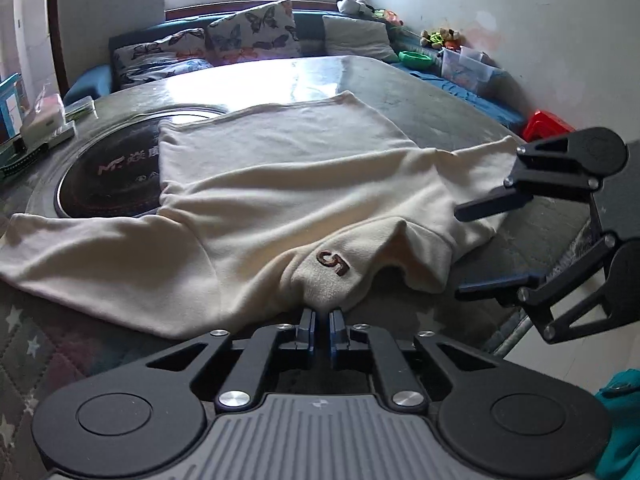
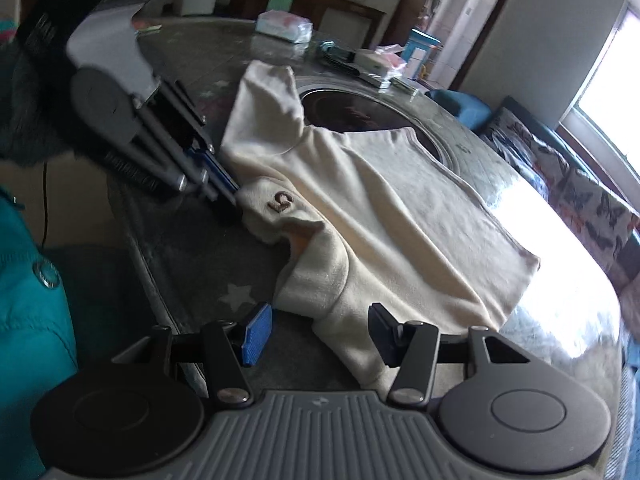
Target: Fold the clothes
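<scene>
Cream long-sleeved knit top [image 1: 288, 184] spread flat on round dark glass-topped table [image 1: 432, 92], neck end toward near table edge, hem toward far side. Collar w/ brown embroidered "5" [image 1: 333, 262] bunched up and pinched btwn blue pads of left gripper [image 1: 322, 316]; jaws nearly together, clamped on collar fabric. In right wrist view same left gripper [image 2: 236, 196] seen from side, tips buried in collar fold right by the "5" [image 2: 281, 202].

Right gripper [image 2: 316, 330] spread wide, blue-padded finger [image 2: 254, 334] on one side, dark finger on other, straddling right sleeve cuff [image 2: 352, 344] at table edge; nothing held, fabric lying btwn fingers, contact w/ pads can't be told. In left wrist view right gripper [image 1: 490, 248] coming in from right side, fingers apart around sleeve end.

Top: soft, fleecy texture, shallow wrinkles across body, left sleeve [image 1: 80, 252] stretched out flat to one side, right sleeve folded/crumpled near collar. Hem edge straight, corner lit by window glare.

Under top: black round induction hob inset [image 1: 108, 176] in table centre, partly covered by garment. Star-print grey table mat [image 2: 236, 292] under collar area. Far table edge: tissue pack [image 2: 284, 26], small boxes and clutter [image 2: 380, 64]. Beyond table: sofa w/ butterfly-print cushions [image 1: 252, 32], plush toys [image 1: 352, 4], red plastic stool [image 1: 546, 124], teal garment [image 2: 28, 320] beside near edge.
</scene>
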Available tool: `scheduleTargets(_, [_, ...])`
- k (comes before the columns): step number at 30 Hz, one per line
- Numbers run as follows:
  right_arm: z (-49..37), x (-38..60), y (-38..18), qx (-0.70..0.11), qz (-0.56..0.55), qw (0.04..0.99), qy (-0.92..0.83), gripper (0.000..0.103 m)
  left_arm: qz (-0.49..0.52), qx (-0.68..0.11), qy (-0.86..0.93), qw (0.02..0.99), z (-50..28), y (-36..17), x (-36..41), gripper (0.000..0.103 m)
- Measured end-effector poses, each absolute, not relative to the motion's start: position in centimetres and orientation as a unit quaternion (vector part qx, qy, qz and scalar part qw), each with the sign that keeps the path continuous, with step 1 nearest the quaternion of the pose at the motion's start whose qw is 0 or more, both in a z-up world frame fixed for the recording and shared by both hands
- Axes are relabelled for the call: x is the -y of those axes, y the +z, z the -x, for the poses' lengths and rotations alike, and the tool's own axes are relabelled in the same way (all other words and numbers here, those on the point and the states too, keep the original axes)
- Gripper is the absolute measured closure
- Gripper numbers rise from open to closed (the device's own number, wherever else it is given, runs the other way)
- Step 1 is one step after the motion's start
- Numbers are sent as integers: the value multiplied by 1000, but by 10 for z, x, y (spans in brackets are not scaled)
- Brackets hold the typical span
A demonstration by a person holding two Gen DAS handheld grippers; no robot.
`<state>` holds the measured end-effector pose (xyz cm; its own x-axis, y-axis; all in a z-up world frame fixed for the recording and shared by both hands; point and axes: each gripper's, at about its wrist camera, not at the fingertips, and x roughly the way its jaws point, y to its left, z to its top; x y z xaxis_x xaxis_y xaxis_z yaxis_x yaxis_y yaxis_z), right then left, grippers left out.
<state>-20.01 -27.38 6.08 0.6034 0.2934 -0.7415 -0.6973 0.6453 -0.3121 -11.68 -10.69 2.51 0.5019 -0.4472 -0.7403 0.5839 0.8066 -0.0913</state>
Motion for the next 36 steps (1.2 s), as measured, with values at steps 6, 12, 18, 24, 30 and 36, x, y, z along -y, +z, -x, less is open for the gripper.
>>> scheduleTargets(6, [207, 268, 53, -312, 343, 836, 294, 51, -69, -413, -303, 856, 114, 26, 106, 94])
scheduleTargets(12, [204, 265, 52, -313, 336, 835, 302, 56, -70, -409, -313, 854, 116, 27, 112, 92])
scheduleTargets(18, [206, 266, 54, -309, 347, 831, 305, 56, -68, -381, -329, 861, 116, 39, 111, 99])
scheduleTargets(24, [208, 264, 50, -292, 377, 826, 301, 56, -38, -365, -330, 870, 105, 56, 98, 100])
scheduleTargets(30, [207, 257, 44, -272, 387, 826, 307, 66, -12, -373, -324, 869, 90, 56, 94, 100])
scheduleTargets(36, [199, 262, 52, -277, 346, 837, 320, 98, -13, -373, -335, 865, 92, 58, 87, 100])
